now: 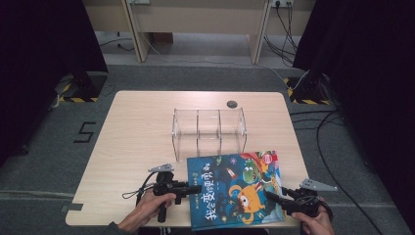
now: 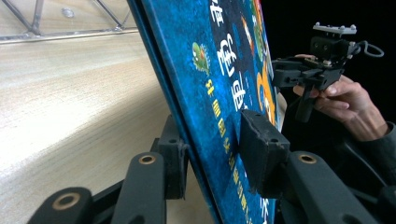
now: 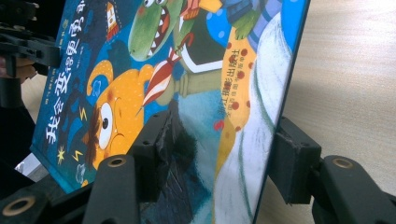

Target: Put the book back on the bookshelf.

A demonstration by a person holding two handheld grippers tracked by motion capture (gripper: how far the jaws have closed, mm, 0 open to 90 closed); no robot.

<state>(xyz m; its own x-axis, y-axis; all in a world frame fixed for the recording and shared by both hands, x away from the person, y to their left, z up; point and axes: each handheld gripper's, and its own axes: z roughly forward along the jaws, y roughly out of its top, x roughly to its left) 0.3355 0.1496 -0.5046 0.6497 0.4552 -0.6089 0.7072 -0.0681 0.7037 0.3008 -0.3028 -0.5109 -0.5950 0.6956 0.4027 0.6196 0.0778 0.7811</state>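
slippage is your main risk: your left gripper [image 1: 196, 188] is clamped on the spine edge of the picture book [image 1: 237, 188], one pad on the cover and one underneath, while your right gripper [image 1: 268, 196] straddles the opposite edge with its jaws apart, and in the right gripper view a gap shows between the outer pad and the book's edge, so that side looks loosely bracketed, not pinched. if you lift now, the book may pivot on the left grip and sag or twist out. the book lies at the near edge of the table [image 1: 137, 132], partly overhanging it, just in front of the clear acrylic rack [image 1: 209, 128], so a drop could go off the table. you cannot see the book's underside, how deep the left pads bite, or whether the right inner pad truly presses the cover. the rack's slot widths are hard to judge through the clear walls.
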